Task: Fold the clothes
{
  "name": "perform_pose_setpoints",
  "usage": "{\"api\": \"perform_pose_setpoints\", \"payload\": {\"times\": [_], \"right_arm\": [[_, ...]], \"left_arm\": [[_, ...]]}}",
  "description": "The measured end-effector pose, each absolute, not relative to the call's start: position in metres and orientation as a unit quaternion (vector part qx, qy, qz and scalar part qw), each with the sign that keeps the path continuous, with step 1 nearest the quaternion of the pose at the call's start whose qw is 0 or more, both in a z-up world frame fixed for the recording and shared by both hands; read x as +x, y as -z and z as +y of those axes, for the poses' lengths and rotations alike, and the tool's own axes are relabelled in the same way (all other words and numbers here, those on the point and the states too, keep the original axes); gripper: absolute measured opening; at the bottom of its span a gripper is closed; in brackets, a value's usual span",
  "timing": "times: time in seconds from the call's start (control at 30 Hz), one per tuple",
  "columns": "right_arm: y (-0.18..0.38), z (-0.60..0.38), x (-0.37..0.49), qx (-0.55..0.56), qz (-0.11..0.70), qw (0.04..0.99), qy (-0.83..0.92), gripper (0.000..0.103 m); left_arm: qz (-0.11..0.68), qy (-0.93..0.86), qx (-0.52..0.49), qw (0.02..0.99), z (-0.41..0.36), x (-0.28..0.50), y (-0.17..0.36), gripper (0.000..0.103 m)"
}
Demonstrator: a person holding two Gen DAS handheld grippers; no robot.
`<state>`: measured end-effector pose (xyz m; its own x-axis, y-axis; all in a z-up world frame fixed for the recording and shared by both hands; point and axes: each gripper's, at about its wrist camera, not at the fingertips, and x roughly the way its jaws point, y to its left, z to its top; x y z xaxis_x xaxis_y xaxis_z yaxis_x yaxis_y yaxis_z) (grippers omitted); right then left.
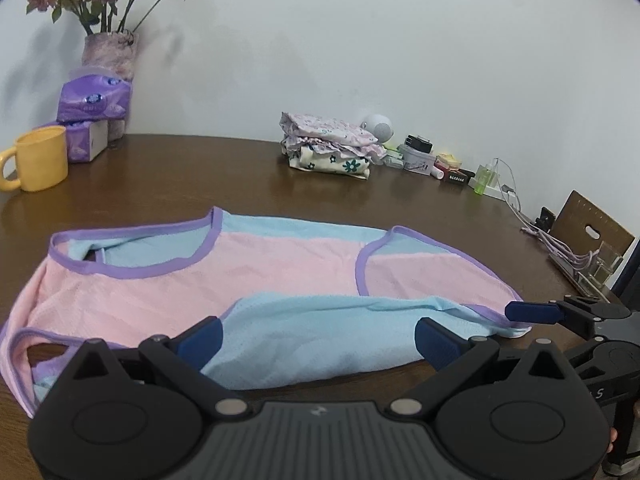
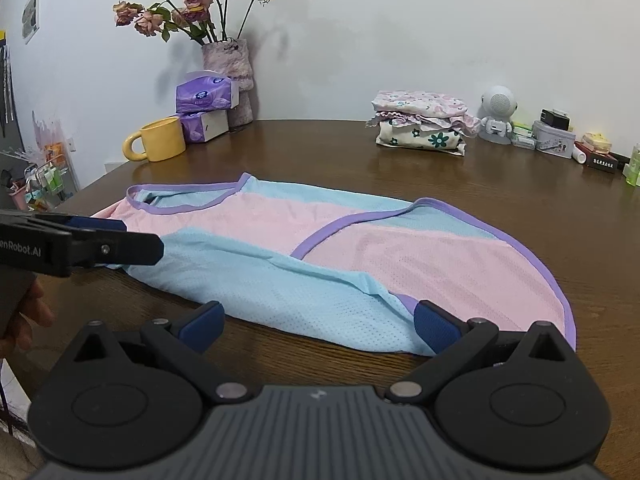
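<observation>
A pink and light-blue sleeveless garment with purple trim (image 1: 256, 280) lies flat on the brown table (image 1: 224, 176), its near blue edge folded over the pink. My left gripper (image 1: 318, 340) is open over that near blue edge. My right gripper (image 2: 318, 324) is open at the garment (image 2: 360, 256), its right fingertip (image 2: 434, 326) by the purple hem. Each gripper shows from the side in the other's view: the right one at the garment's right corner (image 1: 532, 312), the left one at its left end (image 2: 120, 232).
A stack of folded floral clothes (image 1: 332, 146) sits at the back of the table. A yellow mug (image 1: 40, 164), purple tissue packs (image 1: 94, 98) and a vase of flowers (image 1: 110, 52) stand at the back left. Small items and cables (image 1: 460, 168) line the right edge.
</observation>
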<state>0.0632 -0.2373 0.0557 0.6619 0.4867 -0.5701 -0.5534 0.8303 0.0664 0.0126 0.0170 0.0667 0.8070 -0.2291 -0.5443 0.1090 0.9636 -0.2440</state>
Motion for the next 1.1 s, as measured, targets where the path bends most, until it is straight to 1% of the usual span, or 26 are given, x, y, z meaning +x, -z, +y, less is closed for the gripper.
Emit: {"api": "perform_pose_setpoints", "payload": {"times": [0.47,0.63,0.73,0.83,0.87,0.93,1.1], "right_arm": [[-0.051,-0.244,0.066,-0.050,0.307,0.906,-0.289,0.103],[-0.048,-0.262,0.070,-0.039,0.317,0.898,-0.302,0.103],[-0.051,-0.275,0.072,-0.050,0.312,0.907,-0.277,0.103],[-0.052,-0.288,0.075,-0.072,0.305,0.919,-0.238,0.102],[-0.052,-0.292,0.077,-0.078,0.303,0.922,-0.227,0.102],[-0.051,-0.300,0.080,-0.084,0.302,0.925,-0.216,0.097],[-0.048,-0.308,0.087,-0.090,0.303,0.926,-0.208,0.090]], "left_arm": [[0.286,0.077,-0.061,0.953,0.009,0.010,-0.066,0.103],[0.287,0.077,-0.039,0.954,0.010,0.016,-0.069,0.102],[0.291,0.071,-0.030,0.954,0.012,0.021,-0.070,0.102],[0.287,0.068,-0.019,0.955,0.013,0.027,-0.072,0.099],[0.287,0.067,-0.019,0.955,0.013,0.029,-0.073,0.097],[0.292,0.070,-0.027,0.953,0.013,0.033,-0.073,0.094],[0.307,0.071,-0.036,0.948,0.012,0.043,-0.072,0.094]]}}
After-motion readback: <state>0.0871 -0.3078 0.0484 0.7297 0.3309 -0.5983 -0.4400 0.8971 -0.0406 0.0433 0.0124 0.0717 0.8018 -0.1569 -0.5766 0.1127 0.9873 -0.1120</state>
